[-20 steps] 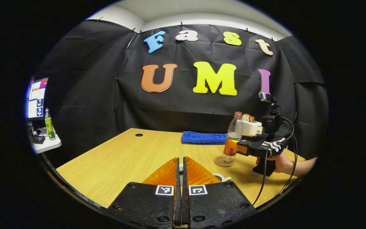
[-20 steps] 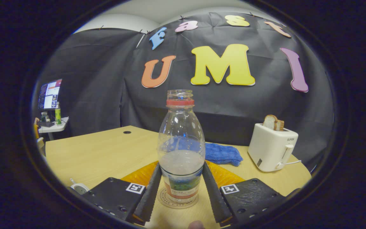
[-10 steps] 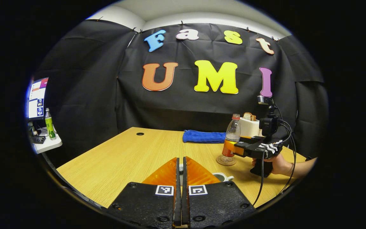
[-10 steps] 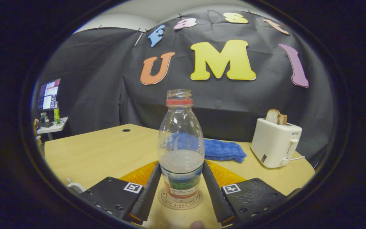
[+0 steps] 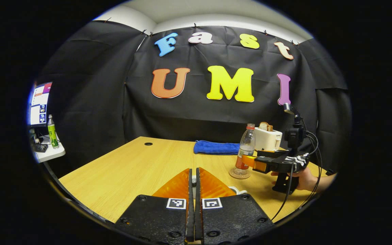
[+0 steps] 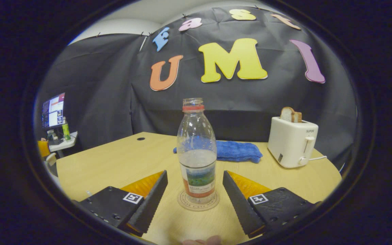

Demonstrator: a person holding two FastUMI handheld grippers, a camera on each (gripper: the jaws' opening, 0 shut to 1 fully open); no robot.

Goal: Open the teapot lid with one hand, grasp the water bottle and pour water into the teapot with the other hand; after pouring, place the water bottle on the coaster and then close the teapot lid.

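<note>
On the tabletop (image 6: 121,160) I count one water bottle (image 6: 197,149), upright on one coaster (image 6: 198,203). My right tool (image 6: 195,189) is open beside it; my left tool (image 5: 193,177) is closed, gripping nothing I can see.

Wooden tabletop (image 6: 121,160) across lower half of right gripper view, small round hole (image 6: 141,139) near far left corner. Blue towel (image 6: 238,151) folded flat at frame centre. White toaster (image 6: 293,141) at right, bread slices (image 6: 291,114) standing in slots. Far left edge: lit monitor (image 6: 53,110), green bottle (image 6: 66,131) on small side table (image 6: 63,143).
</note>
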